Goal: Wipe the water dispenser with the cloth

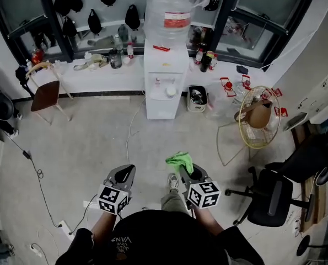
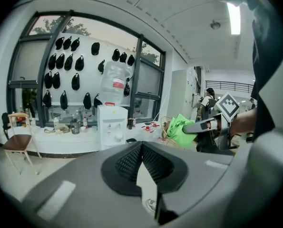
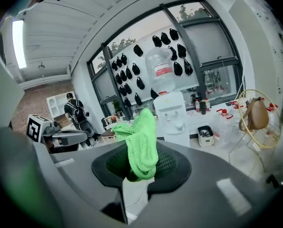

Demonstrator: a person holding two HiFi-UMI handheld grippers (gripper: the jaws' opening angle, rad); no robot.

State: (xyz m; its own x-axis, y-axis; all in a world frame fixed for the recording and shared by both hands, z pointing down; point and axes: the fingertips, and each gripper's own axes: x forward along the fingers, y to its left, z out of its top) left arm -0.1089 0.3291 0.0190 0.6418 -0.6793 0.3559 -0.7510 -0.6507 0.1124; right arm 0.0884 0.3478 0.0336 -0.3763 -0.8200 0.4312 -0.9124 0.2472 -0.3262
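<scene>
One cloth [image 1: 179, 160] sits clamped in right hand-held gripper [image 1: 187, 172].

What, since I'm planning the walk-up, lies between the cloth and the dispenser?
Bare floor up to the dispenser, in the head view; a white cable trails just left. The right gripper holds the cloth.

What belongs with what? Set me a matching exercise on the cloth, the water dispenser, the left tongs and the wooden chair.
1 cloth
2 water dispenser
3 left tongs
4 wooden chair

A shut, nothing between them
B bottle on top
C held in the right tongs
D left of the dispenser in the head view

Pairs: 1-C, 2-B, 3-A, 4-D
</scene>
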